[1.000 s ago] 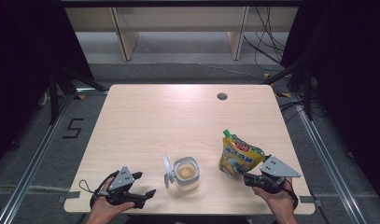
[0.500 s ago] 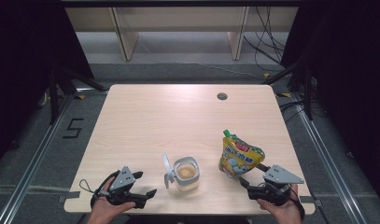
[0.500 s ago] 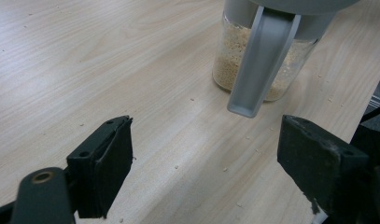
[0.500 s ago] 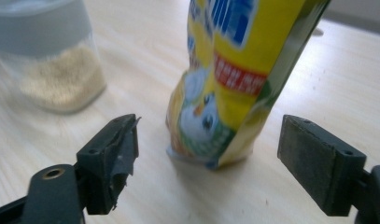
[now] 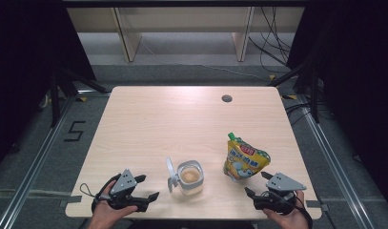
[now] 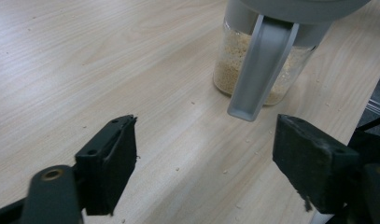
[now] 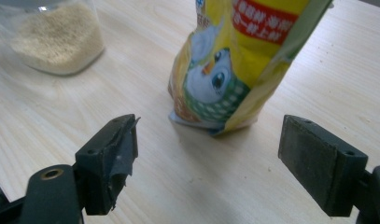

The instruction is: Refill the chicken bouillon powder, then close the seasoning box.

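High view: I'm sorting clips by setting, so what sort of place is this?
Probably a lab recording bay: a lone wooden table ringed by black curtains, floor rails and loose cables.

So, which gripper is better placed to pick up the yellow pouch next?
Probably the right gripper. Its jaws are open and aimed at the yellow pouch, standing just ahead. The left gripper faces the jar instead, farther from the pouch.

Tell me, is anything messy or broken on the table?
A little. Tiny crumbs lie scattered on the table near the jar of grains. The left pad of the right gripper has torn, peeling tape. The yellow pouch stands upright.
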A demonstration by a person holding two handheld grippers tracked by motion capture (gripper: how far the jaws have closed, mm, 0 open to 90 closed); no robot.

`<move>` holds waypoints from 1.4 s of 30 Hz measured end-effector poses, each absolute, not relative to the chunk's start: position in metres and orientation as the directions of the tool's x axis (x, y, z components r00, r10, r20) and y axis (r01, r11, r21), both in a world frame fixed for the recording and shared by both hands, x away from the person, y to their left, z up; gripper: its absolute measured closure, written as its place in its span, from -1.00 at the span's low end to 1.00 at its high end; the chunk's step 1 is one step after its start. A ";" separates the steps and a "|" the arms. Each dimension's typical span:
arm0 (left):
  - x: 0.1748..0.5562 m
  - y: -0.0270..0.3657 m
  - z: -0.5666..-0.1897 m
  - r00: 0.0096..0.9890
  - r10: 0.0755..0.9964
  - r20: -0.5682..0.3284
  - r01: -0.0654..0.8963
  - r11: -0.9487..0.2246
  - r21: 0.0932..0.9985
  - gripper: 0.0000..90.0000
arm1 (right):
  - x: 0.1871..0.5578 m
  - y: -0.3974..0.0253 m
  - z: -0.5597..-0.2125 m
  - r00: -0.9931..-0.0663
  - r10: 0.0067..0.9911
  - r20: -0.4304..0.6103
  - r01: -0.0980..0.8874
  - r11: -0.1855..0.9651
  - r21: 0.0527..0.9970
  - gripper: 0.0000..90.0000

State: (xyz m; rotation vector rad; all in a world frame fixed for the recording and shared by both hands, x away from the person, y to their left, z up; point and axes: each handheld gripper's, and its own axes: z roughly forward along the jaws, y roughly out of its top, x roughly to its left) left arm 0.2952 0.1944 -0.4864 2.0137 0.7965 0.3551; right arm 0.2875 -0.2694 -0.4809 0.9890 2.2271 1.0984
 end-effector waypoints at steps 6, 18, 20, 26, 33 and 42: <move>0.293 0.193 -0.486 0.748 0.659 -0.074 0.398 -0.357 0.845 -0.23 | 0.288 -0.272 -0.482 -0.628 0.774 -0.078 0.406 0.411 0.816 -0.54; 0.285 0.192 -0.470 0.763 0.647 -0.015 0.322 -0.359 0.876 0.67 | 0.286 -0.273 -0.483 -0.619 0.780 -0.087 0.426 0.427 0.798 -0.53; 0.282 0.191 -0.465 0.752 0.659 0.002 0.304 -0.349 0.887 0.84 | 0.285 -0.274 -0.483 -0.633 0.772 -0.047 0.452 0.419 0.788 -0.53; 0.279 0.182 -0.455 0.776 0.630 0.019 0.271 -0.361 0.892 0.98 | 0.283 -0.274 -0.484 -0.619 0.779 -0.098 0.429 0.440 0.789 -0.53; 0.282 0.175 -0.449 0.785 0.619 -0.007 0.279 -0.344 0.897 0.98 | 0.283 -0.272 -0.485 -0.624 0.778 -0.081 0.449 0.441 0.777 -0.51; 0.292 0.166 -0.436 0.801 0.598 0.011 0.250 -0.352 0.902 0.98 | 0.284 -0.273 -0.486 -0.633 0.770 -0.081 0.447 0.448 0.774 -0.51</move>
